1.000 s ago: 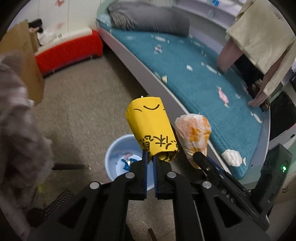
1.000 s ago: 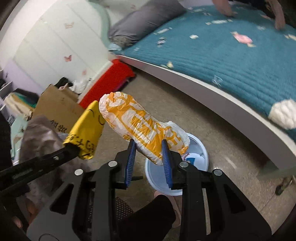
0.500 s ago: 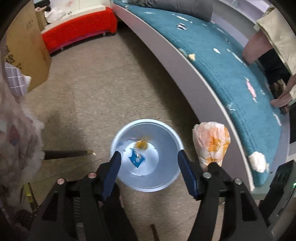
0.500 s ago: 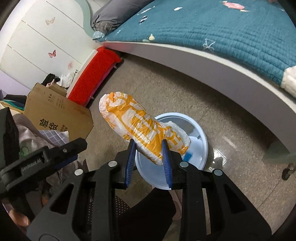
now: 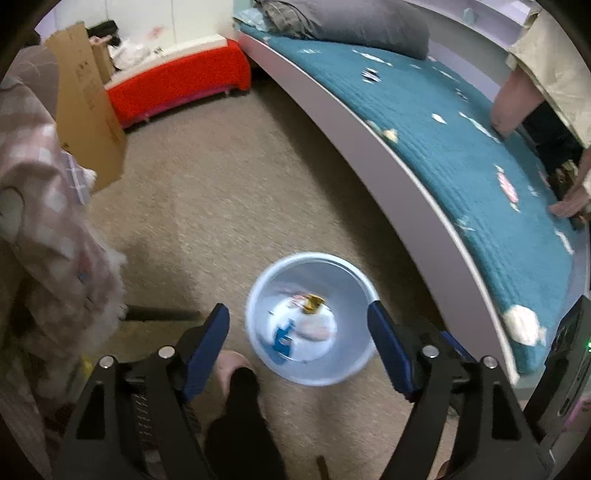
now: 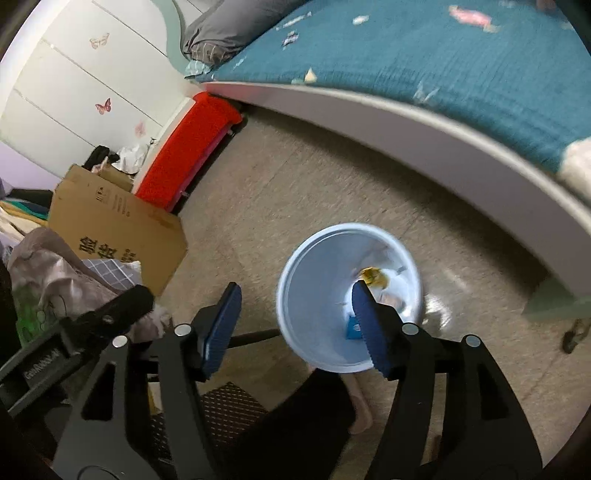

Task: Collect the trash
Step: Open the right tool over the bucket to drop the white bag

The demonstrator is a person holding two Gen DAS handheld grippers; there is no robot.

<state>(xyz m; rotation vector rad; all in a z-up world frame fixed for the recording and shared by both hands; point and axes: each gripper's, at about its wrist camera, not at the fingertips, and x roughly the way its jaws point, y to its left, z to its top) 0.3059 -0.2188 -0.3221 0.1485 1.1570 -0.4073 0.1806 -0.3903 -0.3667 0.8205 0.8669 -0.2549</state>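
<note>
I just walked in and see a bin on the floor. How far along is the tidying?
Done: several wrappers already lie in the blue bin. In hand: nothing; the left gripper and right gripper are over the bin, jaws opening with nothing between them. Left: small scraps dot the bed cover.

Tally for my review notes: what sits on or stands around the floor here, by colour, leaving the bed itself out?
Light blue: 1, the bin with blurred trash inside
Red: 1, the low bench
Brown: 1, the cardboard box
Grey: 1, the pillow, which lies on the bed
Total: 4
</note>
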